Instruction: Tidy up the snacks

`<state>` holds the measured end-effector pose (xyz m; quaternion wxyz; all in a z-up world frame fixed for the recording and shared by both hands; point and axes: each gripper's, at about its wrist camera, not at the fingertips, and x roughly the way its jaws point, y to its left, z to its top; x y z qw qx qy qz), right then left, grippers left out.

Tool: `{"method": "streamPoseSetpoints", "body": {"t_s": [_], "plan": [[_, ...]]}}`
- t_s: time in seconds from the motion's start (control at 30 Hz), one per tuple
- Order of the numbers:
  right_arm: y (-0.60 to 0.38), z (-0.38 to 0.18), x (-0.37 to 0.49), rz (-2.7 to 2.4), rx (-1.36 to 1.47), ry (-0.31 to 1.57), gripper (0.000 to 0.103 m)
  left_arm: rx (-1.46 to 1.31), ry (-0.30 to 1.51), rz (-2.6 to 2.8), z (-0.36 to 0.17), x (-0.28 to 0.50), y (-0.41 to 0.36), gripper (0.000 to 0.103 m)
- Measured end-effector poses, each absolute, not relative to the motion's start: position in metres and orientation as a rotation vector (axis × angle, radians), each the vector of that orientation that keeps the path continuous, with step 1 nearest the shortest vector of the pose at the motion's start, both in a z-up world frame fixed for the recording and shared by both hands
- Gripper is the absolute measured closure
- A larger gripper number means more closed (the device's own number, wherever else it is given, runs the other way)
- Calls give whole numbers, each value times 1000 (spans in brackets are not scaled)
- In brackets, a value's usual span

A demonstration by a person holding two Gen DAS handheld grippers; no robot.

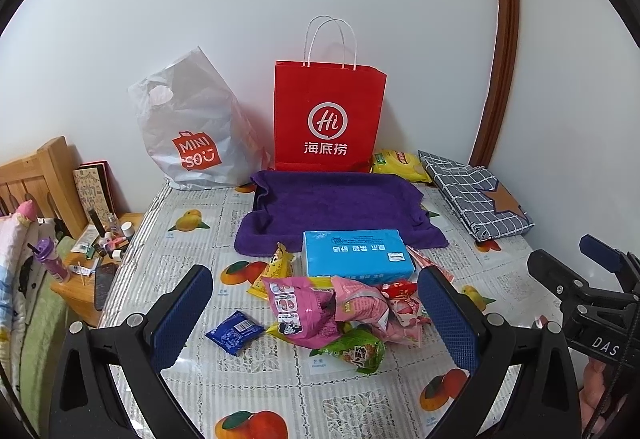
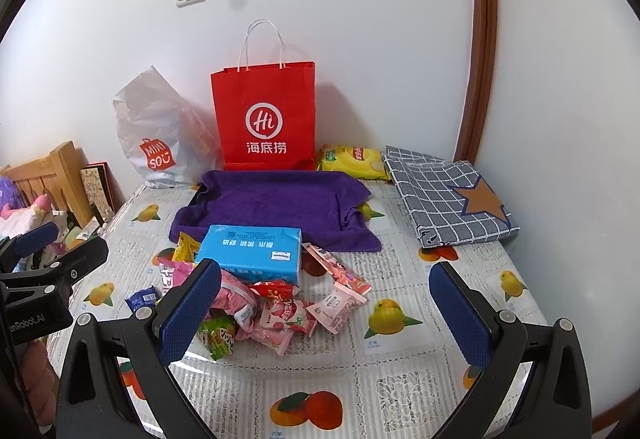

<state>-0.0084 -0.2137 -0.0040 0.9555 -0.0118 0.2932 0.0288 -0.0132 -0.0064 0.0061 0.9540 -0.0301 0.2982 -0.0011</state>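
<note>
A: Which step is this?

B: The start, I'd judge. Nothing is held. The left gripper point(image 1: 316, 313) has its jaws wide apart, and so does the right gripper point(image 2: 326, 313). Both hover above the table point(image 2: 400, 379).

A: Where are the snacks?

B: In 1 loose pile point(image 1: 340, 313), straight ahead of the left gripper and between its fingers in view. From the right gripper the pile sits ahead and toward its left finger point(image 2: 190, 313).

A: What are they like?

B: Small crinkly foil and plastic packets: pink ones, a green one point(image 1: 354, 351), a blue one point(image 1: 234, 331) a little apart. Thin, soft, slippery, I'd guess. Just beyond is a blue box point(image 1: 358, 257), flat-faced with soft edges.

A: And the next move?

B: Probably picking 1 packet from the pile's edge, pinching a sealed seam. Farther ahead lies a purple towel point(image 1: 340, 209), plush, edges raised like a tray; behind it stands a stiff red bag point(image 1: 328, 119). Either could be the target; I can't tell which.
</note>
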Motion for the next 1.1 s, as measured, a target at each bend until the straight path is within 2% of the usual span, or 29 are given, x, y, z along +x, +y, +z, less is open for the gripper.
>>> {"method": "streamPoseSetpoints", "body": {"t_s": [1.1], "plan": [[-227, -27, 3, 16, -6, 606, 0, -3, 647, 110, -10, 3, -5, 0]]}}
